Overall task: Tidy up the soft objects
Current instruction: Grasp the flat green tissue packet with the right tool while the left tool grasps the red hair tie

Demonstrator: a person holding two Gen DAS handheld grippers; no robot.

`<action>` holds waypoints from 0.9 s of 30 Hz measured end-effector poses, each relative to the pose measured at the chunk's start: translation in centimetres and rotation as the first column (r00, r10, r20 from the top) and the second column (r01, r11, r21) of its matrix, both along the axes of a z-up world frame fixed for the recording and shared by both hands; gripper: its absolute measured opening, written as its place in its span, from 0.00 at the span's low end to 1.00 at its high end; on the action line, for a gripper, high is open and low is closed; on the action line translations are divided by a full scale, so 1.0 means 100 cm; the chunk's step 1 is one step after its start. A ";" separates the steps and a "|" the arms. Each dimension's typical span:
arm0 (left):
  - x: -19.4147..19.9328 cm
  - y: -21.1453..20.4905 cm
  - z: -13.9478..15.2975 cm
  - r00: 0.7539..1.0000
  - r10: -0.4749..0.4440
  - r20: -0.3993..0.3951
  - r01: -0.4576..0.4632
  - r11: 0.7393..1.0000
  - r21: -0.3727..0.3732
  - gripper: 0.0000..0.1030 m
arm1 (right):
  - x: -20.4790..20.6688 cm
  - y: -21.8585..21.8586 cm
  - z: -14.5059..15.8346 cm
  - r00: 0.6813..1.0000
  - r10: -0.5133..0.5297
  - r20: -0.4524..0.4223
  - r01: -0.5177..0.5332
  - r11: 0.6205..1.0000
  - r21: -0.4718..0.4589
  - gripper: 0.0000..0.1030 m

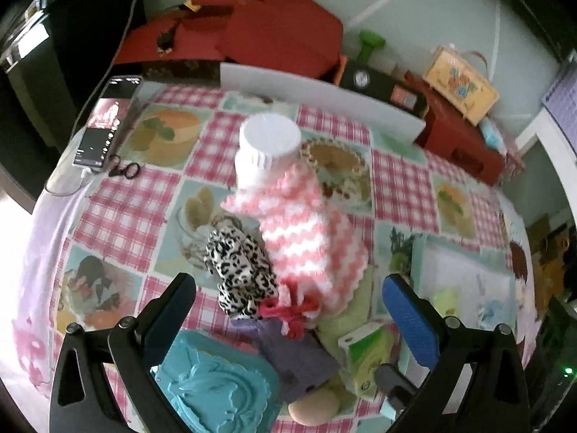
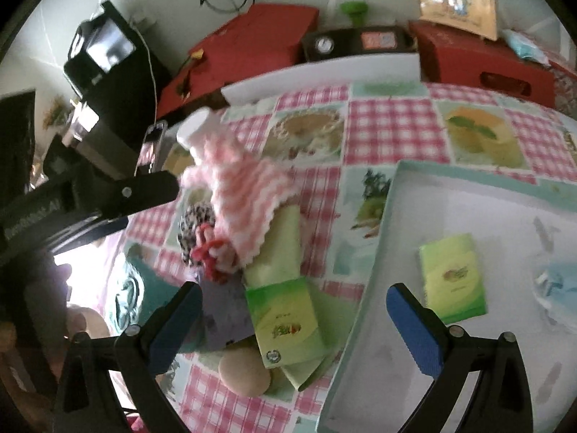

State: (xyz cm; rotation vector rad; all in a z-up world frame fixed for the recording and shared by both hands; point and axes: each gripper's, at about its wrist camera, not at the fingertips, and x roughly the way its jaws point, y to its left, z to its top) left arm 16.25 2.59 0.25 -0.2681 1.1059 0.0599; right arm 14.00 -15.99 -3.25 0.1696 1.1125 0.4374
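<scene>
Both grippers released, nothing held: left gripper (image 1: 288,310) w/ leopard scrunchie (image 1: 239,270) just ahead; right gripper (image 2: 294,315) over tissue pack (image 2: 288,324). Judged best: close right squarely on pack, lift clear of green cloth (image 2: 277,245), carry rightward to tray (image 2: 382,223).

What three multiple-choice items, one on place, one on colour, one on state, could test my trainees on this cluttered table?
1. Where is the second green packet?
A. In the tray
B. On the phone
C. Under the bottle

2. What colours is the crocheted cloth?
A. Blue and yellow
B. Pink and white
C. All black

3. How are the left gripper and right gripper?
A. Both shut
B. Both open
C. One holds the scrunchie

Answers: 1 A, it lies on the pale tray floor. 2 B, zigzag stripes show. 3 B, fingers spread wide, holding nothing.
</scene>
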 end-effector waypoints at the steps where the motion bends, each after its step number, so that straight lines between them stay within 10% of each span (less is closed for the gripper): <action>1: 0.001 -0.002 -0.002 1.000 -0.012 -0.015 0.012 1.000 0.000 1.00 | 0.000 0.001 -0.004 1.000 0.004 -0.013 -0.004 1.000 0.001 1.00; 16: 0.012 -0.018 -0.020 0.995 -0.069 -0.074 0.072 0.997 0.040 0.97 | 0.001 0.009 -0.015 0.998 0.057 -0.024 -0.057 0.998 0.004 0.77; 27: 0.024 -0.023 -0.042 0.981 -0.103 -0.164 0.116 0.991 0.068 0.66 | 0.001 0.022 -0.031 0.993 0.103 -0.059 -0.106 0.993 -0.047 0.70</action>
